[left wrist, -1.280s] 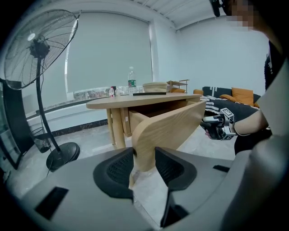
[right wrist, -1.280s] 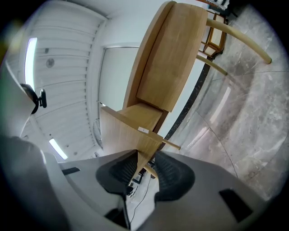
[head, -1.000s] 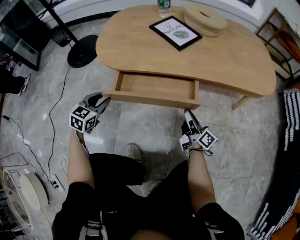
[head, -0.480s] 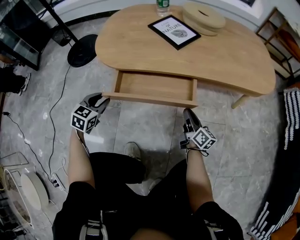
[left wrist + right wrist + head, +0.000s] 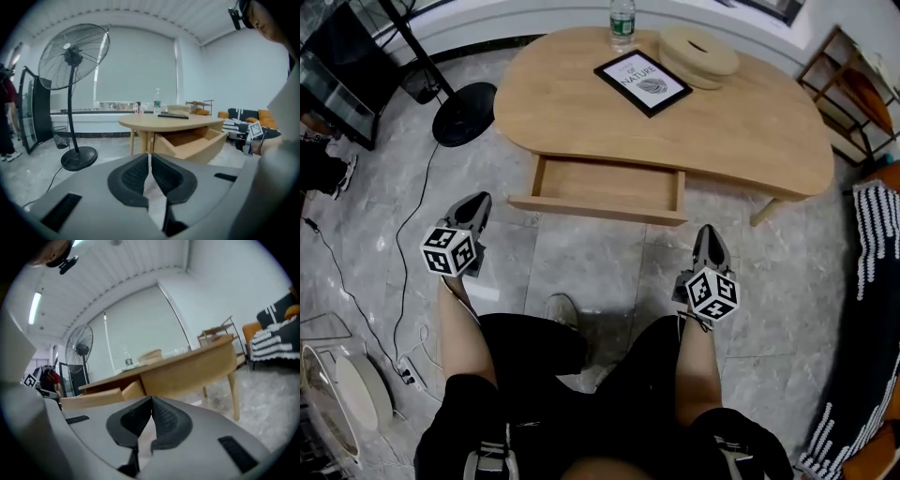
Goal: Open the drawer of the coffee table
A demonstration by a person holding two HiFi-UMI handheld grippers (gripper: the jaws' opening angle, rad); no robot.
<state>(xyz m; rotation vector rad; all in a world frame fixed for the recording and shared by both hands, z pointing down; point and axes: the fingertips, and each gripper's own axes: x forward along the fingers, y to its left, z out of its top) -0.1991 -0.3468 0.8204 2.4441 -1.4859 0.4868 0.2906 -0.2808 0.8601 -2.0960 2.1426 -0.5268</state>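
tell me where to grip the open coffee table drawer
Pinch the top edge of the drawer front panel mid-width, from above on the person's side: it is a thin upright board, no handle shows, and the open tray behind admits one jaw.

Framed print [image 5: 642, 82], lying flat near the far edge of the coffee table [image 5: 750, 131]: the words "OF NATURE" in dark capitals on white, above a round swirled emblem. Bottle [image 5: 622, 19] at the far edge, just beside the print: green label, lettering too small to read.
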